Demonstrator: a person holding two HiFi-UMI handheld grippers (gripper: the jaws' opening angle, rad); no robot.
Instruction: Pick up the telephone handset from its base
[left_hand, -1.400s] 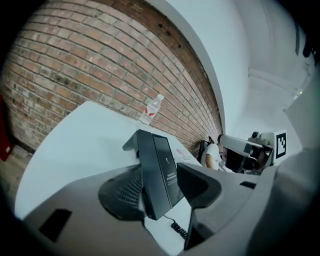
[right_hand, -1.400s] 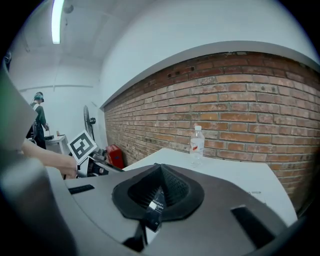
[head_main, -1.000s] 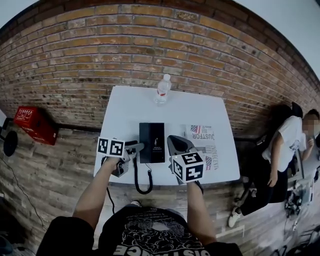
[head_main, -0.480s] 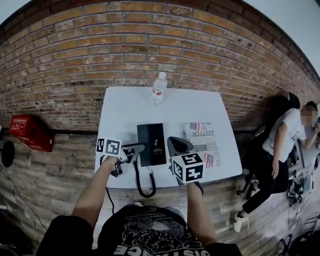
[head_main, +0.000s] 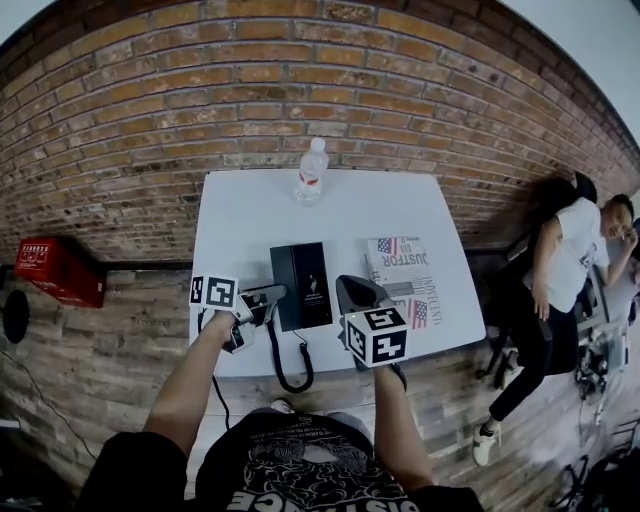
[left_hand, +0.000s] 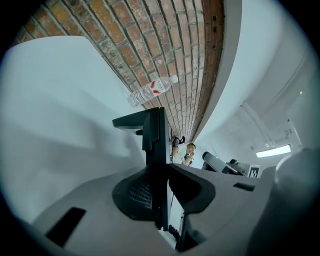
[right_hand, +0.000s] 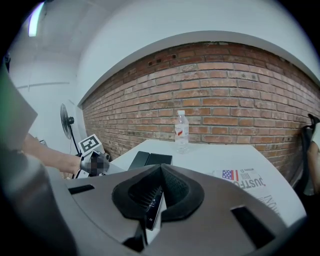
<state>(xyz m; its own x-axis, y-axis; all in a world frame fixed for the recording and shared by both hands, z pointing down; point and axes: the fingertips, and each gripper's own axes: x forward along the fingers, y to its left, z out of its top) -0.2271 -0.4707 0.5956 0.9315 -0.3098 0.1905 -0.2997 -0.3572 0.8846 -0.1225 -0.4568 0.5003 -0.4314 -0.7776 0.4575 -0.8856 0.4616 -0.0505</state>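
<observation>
A black telephone (head_main: 303, 285) lies in the middle of the white table (head_main: 250, 215), its coiled cord (head_main: 285, 368) looping over the near edge. My left gripper (head_main: 266, 297) is at the phone's left side. In the left gripper view its jaws (left_hand: 162, 170) are closing, and the dark slab of the handset (left_hand: 155, 132) stands between the pads, which touch it. My right gripper (head_main: 357, 292) hovers to the right of the phone. Its pads (right_hand: 161, 172) meet at the tips with nothing held, and the telephone (right_hand: 150, 160) lies beyond them.
A clear water bottle (head_main: 311, 173) stands at the table's far edge by the brick wall. A newspaper (head_main: 405, 282) lies on the table to the right of the phone. A red box (head_main: 55, 270) sits on the floor at left. A person (head_main: 570, 265) sits at right.
The left gripper has stayed at the phone's left side and rolled a little. The right gripper has sunk slightly. The head camera's view has shifted.
</observation>
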